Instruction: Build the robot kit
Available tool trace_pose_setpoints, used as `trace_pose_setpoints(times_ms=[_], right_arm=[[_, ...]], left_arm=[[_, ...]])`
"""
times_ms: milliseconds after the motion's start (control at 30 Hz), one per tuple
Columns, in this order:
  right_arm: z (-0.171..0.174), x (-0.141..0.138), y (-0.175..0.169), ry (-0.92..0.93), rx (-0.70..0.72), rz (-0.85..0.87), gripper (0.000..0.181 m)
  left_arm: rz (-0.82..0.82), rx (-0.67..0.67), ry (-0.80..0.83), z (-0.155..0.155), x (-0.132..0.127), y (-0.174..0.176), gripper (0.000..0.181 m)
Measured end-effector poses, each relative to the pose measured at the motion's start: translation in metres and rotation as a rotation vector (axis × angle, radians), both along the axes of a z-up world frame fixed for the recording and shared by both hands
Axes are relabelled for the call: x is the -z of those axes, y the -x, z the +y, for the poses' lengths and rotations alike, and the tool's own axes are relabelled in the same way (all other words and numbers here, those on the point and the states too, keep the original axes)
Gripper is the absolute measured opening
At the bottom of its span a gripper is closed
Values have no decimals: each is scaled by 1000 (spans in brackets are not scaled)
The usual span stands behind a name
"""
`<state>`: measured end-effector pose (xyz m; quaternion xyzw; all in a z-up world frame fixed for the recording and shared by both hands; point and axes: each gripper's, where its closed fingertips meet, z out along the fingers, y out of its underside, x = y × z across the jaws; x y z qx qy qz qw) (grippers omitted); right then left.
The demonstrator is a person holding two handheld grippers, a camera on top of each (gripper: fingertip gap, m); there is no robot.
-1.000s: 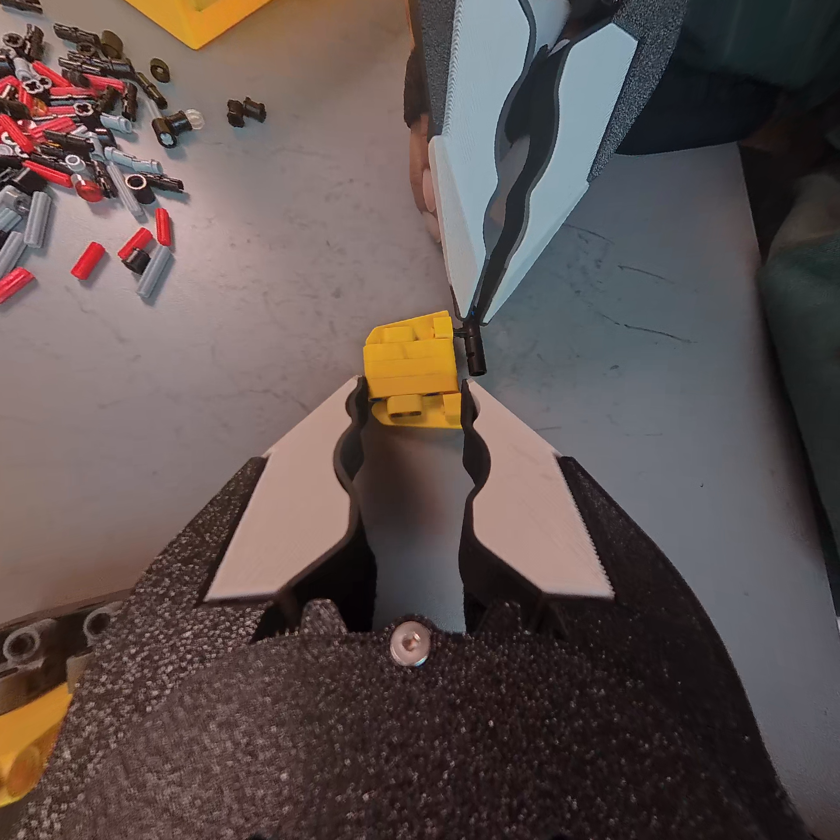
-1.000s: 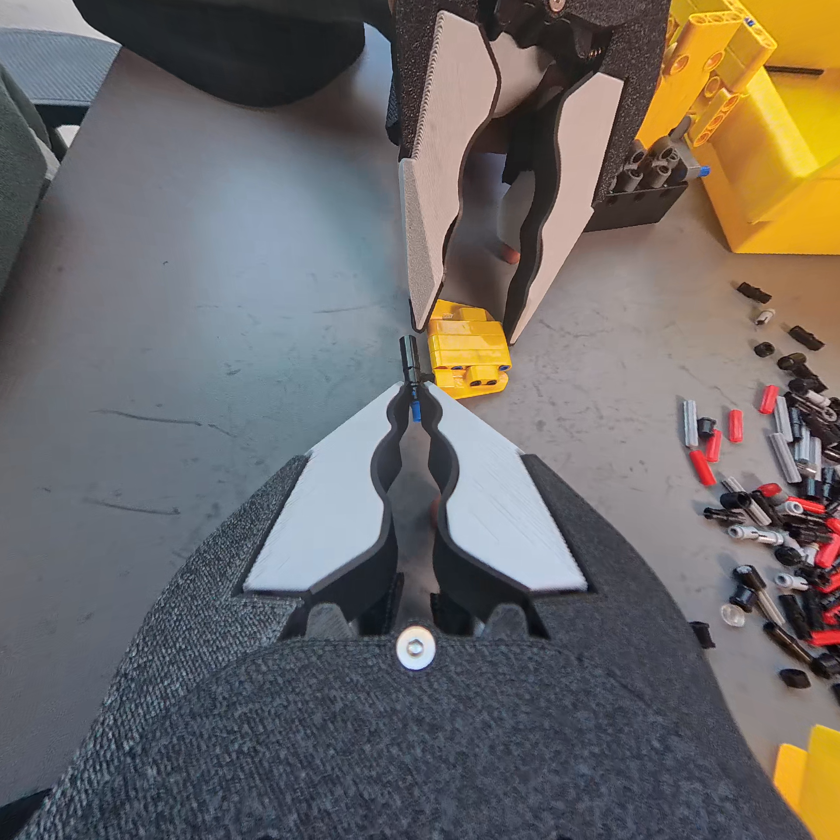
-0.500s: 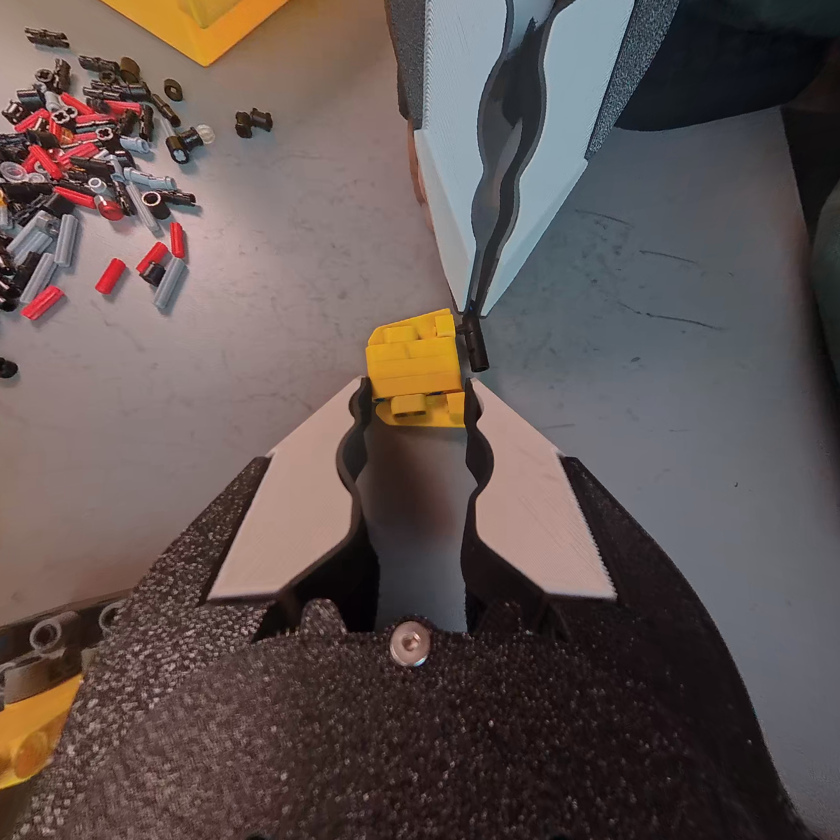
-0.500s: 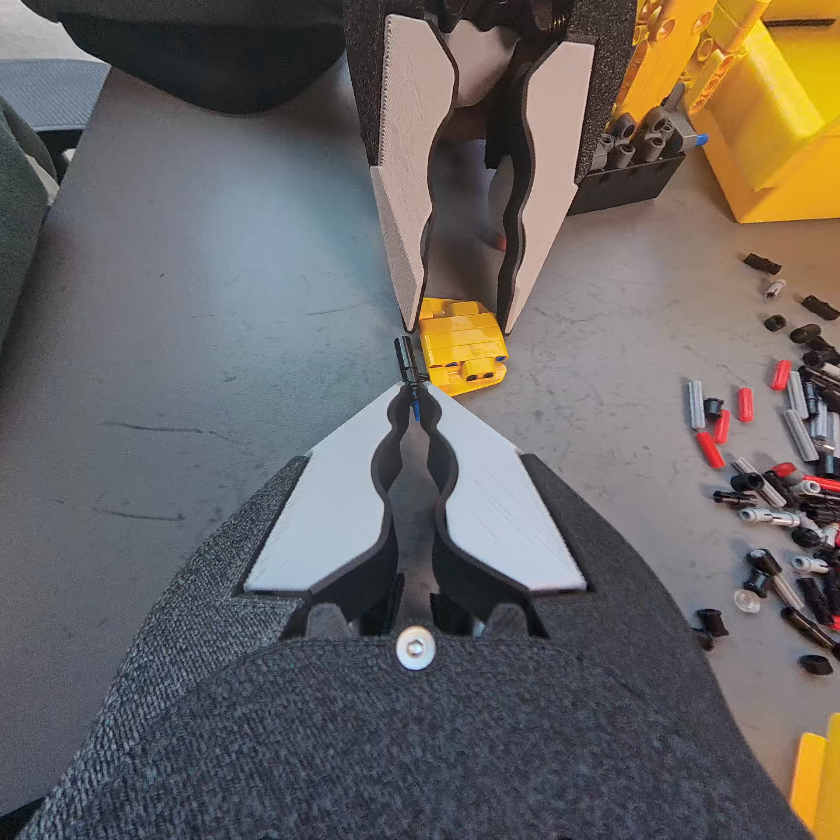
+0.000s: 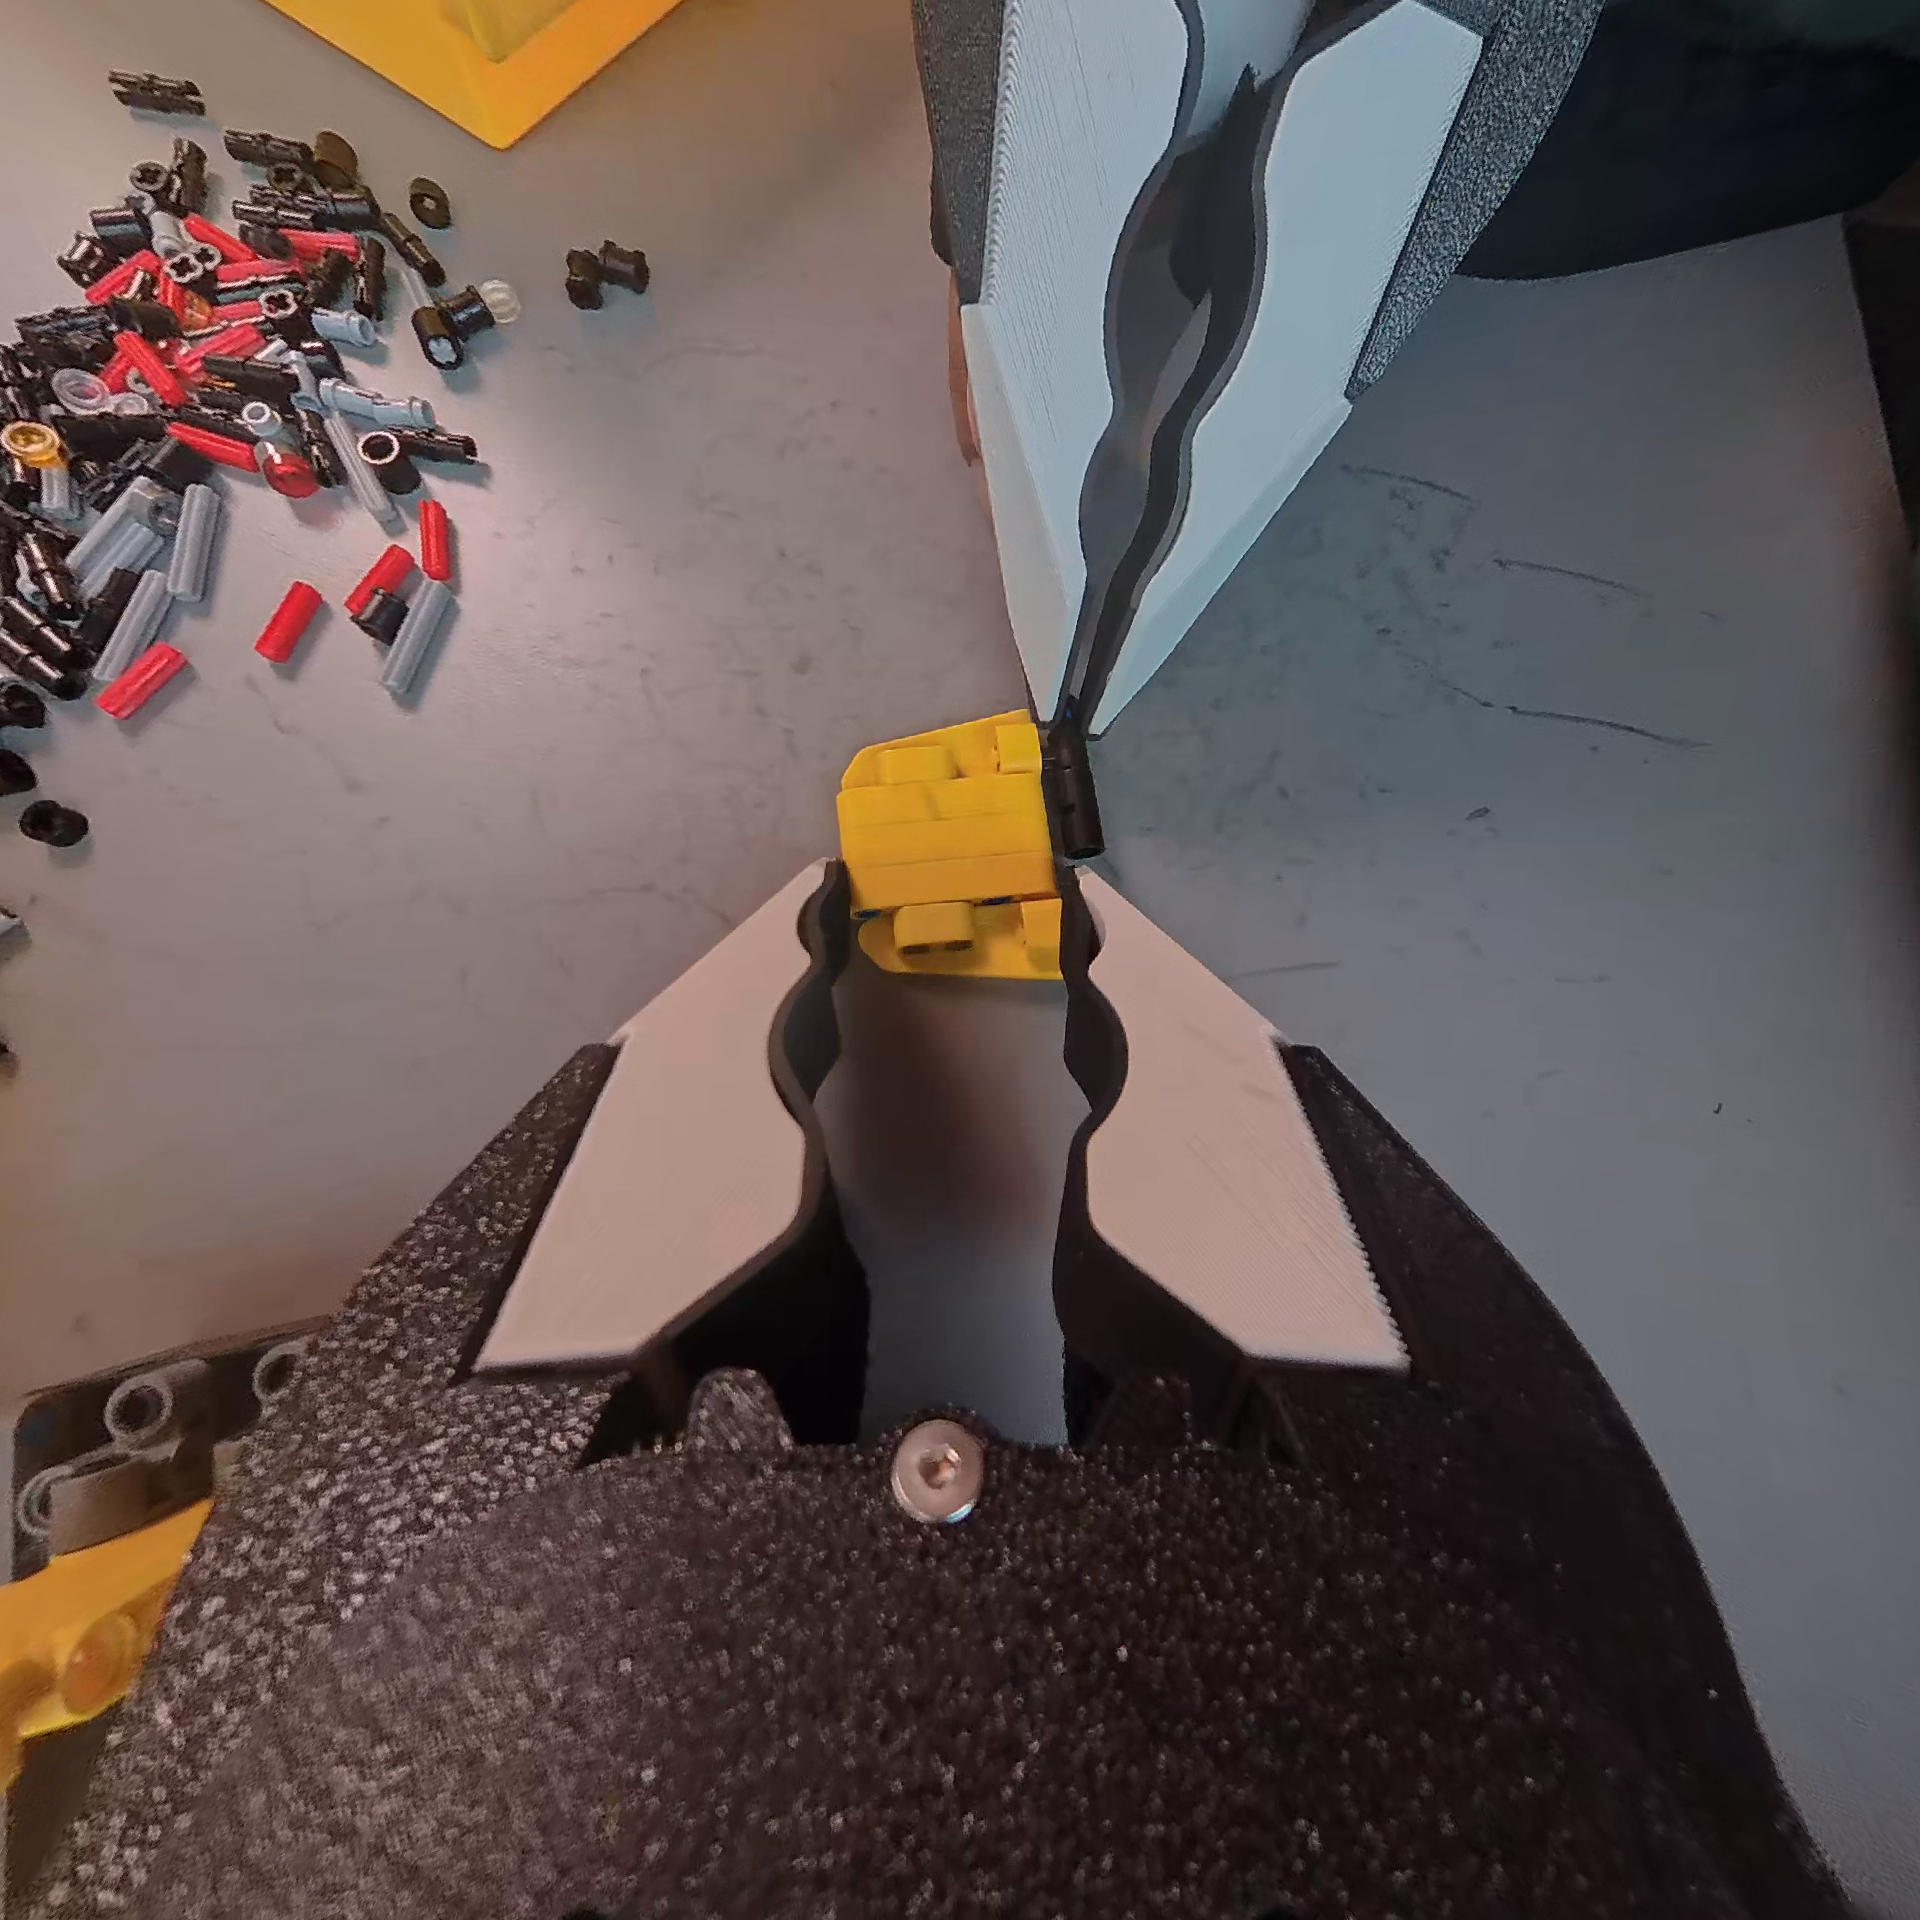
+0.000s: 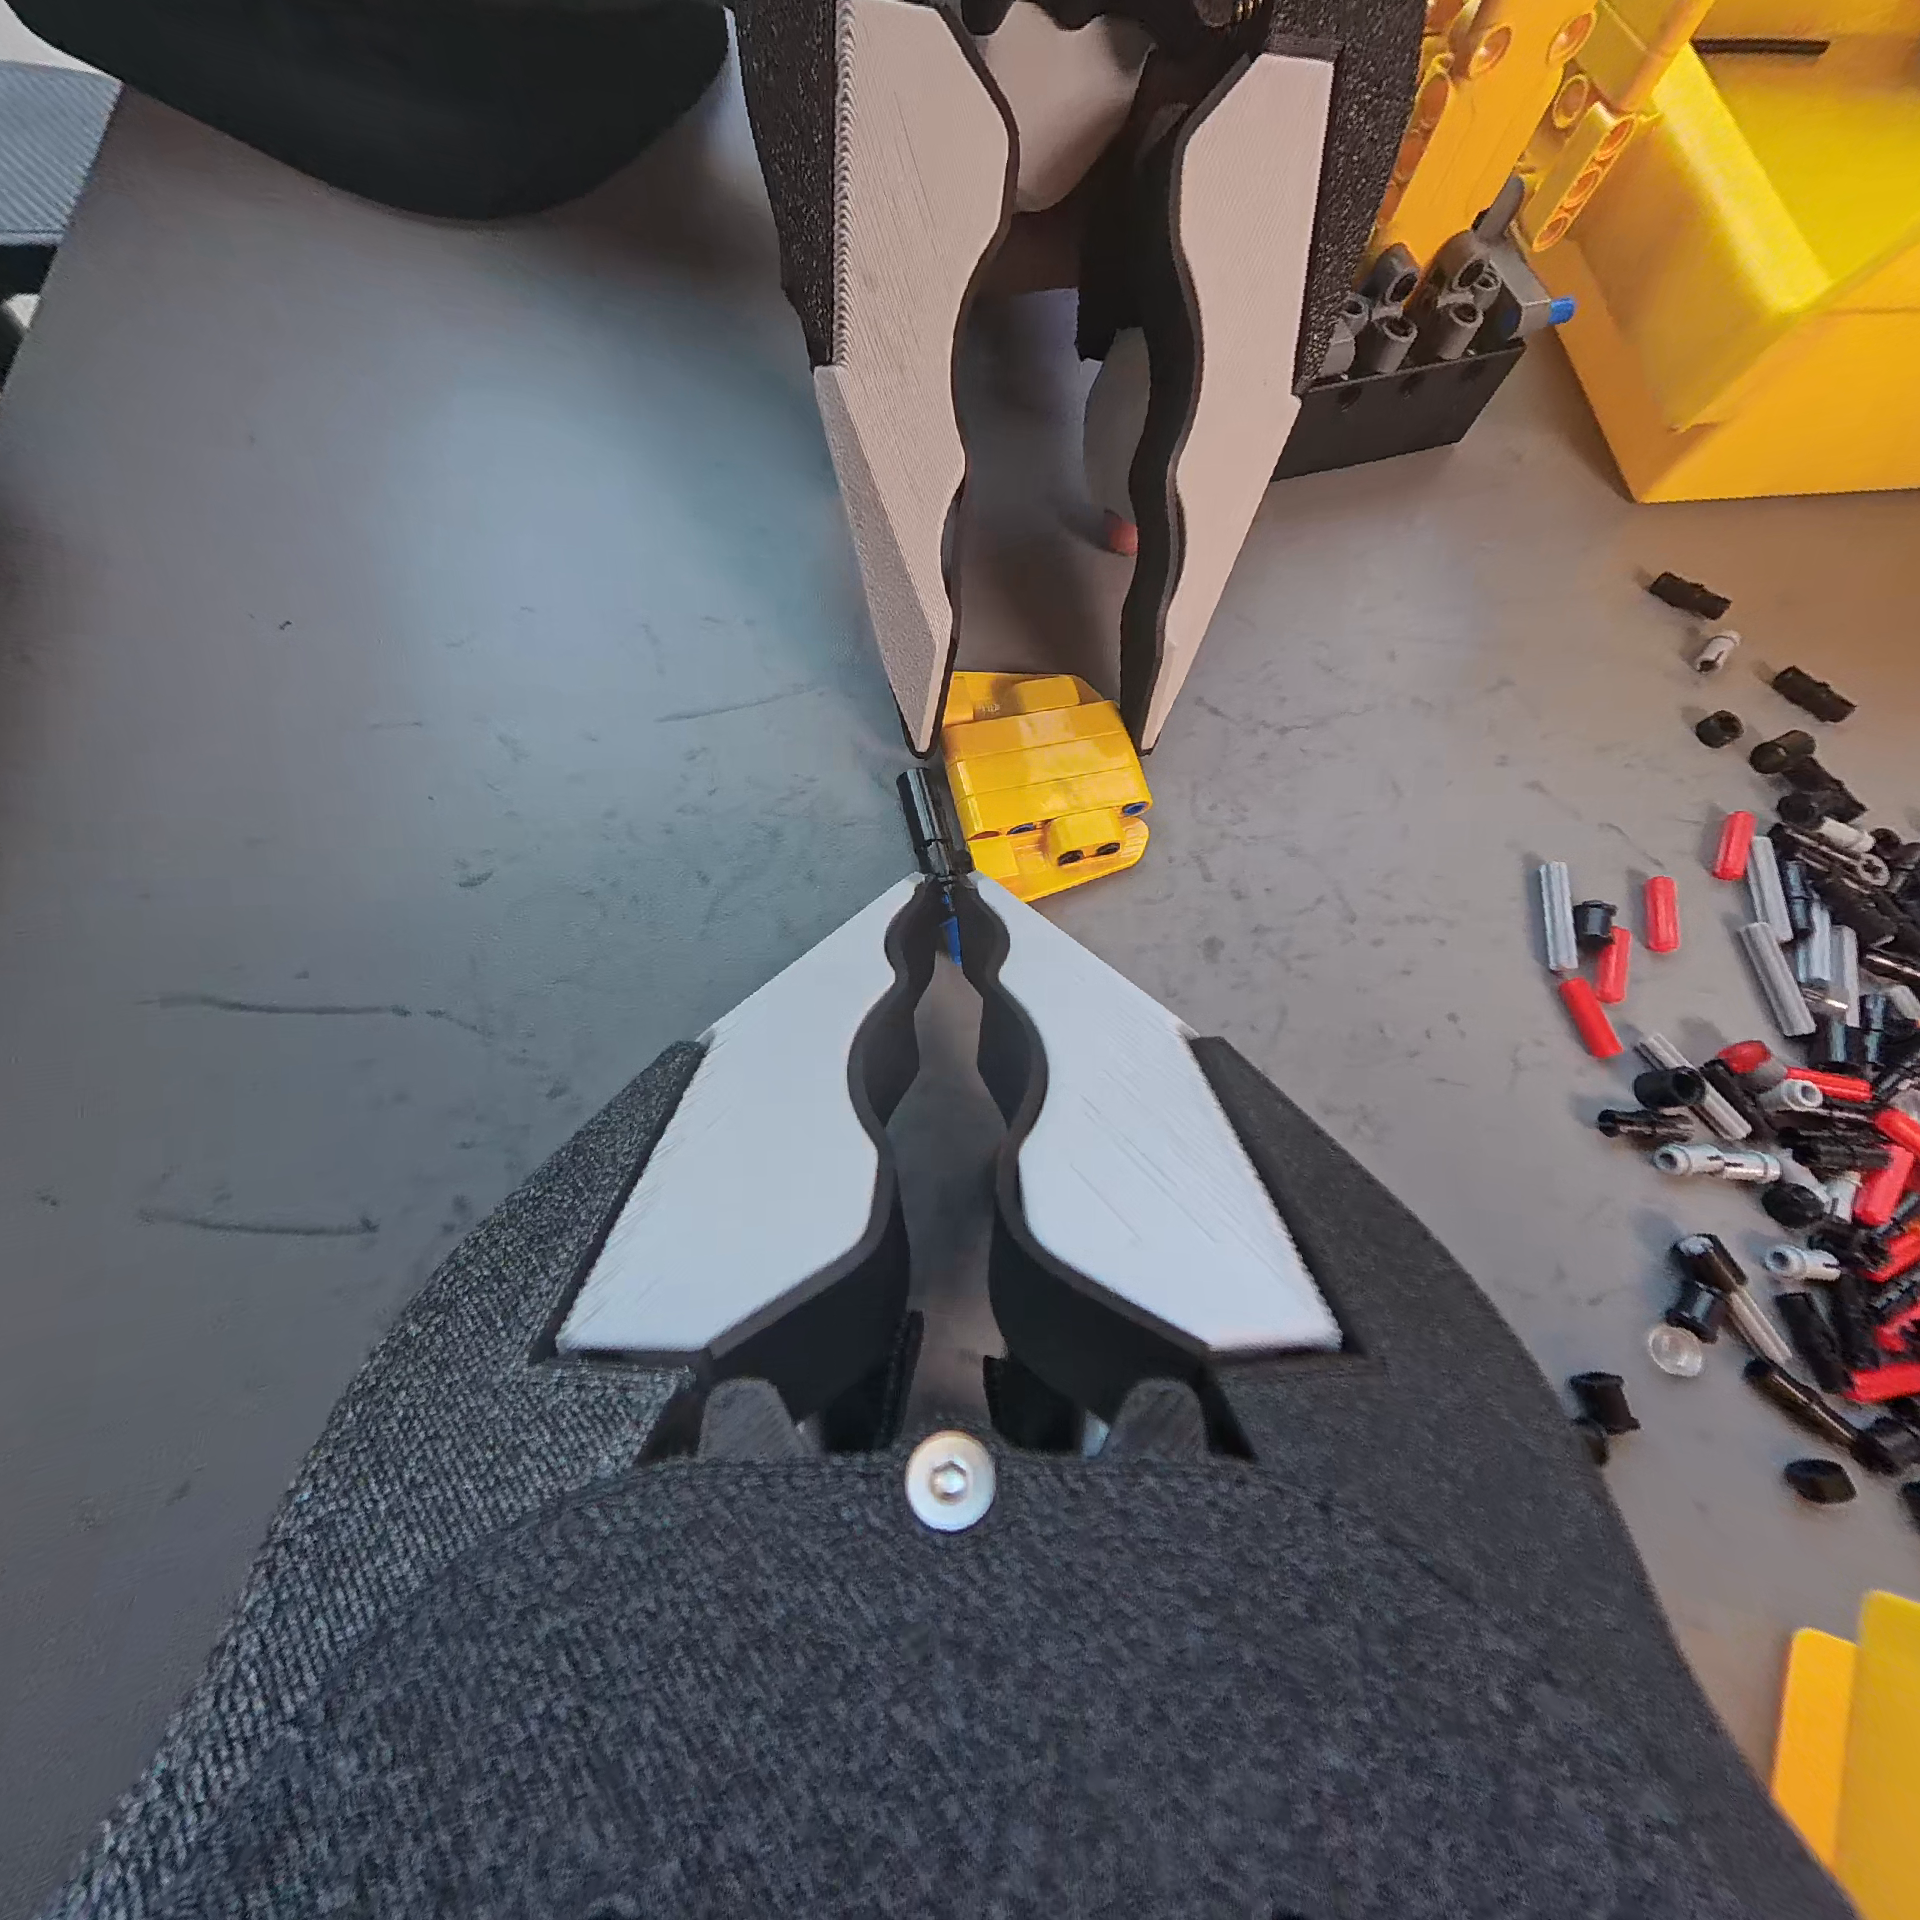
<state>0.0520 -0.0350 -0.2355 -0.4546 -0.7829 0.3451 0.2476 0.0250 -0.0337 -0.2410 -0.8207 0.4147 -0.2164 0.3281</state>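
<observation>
My left gripper (image 5: 956, 914) is shut on a small yellow brick assembly (image 5: 951, 821) that rests on the grey table (image 5: 623, 831). My right gripper (image 6: 940, 904) is shut on a thin black pin with a blue end (image 6: 930, 821) and holds it against the side of the yellow assembly (image 6: 1044, 779). In the left wrist view the right gripper (image 5: 1075, 717) comes down from the top with the black pin (image 5: 1075, 795) at its tips. In the right wrist view the left gripper (image 6: 1029, 738) straddles the assembly from above.
A heap of loose red, black and grey pins lies on the table (image 5: 177, 416), also at the right in the right wrist view (image 6: 1808, 1091). A yellow bin (image 6: 1787, 260) and a black and yellow brick build (image 6: 1434, 312) stand behind it. A person's dark sleeve (image 6: 364, 94) lies at the far edge. Less than 4 cm separates the two grippers' tips.
The black pin has closed in on the side of the yellow assembly and now lies against it. Both grippers keep their grips; the views have shifted slightly.
</observation>
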Motion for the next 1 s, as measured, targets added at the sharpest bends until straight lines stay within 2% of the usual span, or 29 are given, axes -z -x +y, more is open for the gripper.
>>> trace_pose_setpoints(times_ms=[233,300,367,533,700,1000], right_arm=[[4,-7,0,-29,1,60,7],[6,-16,0,-50,6,111,26],[9,-20,2,-83,24,130,32],[7,-21,4,-161,1,167,20],[2,-16,4,-192,-23,157,19],[-9,0,1,-204,-72,85,18]], left_arm=[[3,-32,-66,5,-4,0,40],[3,-43,-117,7,-11,0,40],[8,-41,-157,6,-16,-3,40],[-13,-50,-208,6,-25,-6,40],[-55,-34,-198,3,-27,-7,40],[63,14,-117,-8,-1,-9,40]])
